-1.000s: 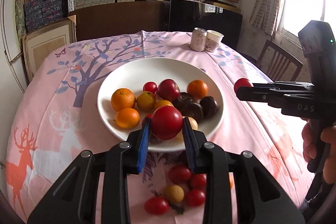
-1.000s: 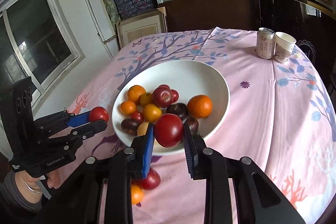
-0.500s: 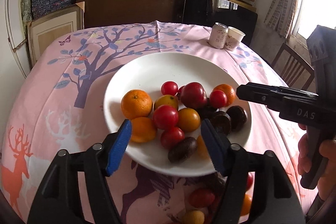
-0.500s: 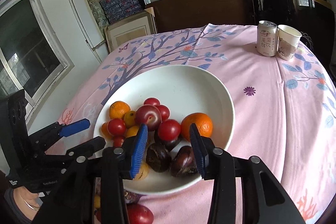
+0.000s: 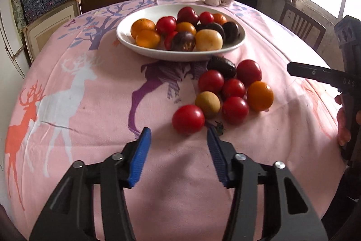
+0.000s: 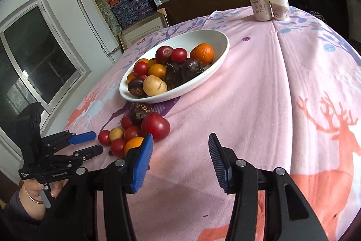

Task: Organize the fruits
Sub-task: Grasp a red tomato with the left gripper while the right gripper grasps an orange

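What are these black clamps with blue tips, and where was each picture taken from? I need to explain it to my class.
No robot here: a person holds a two-finger tool in each hand, each carrying a camera that looks along its fingers. One picture is from the left tool, the other from the right tool; each also catches the other tool at its edge. Both tools are open and hold nothing. On the pink tablecloth stands a white bowl of fruit, with a loose pile of fruit beside it. A red fruit lies just ahead of the left tool. A can and cup stand at the far side.
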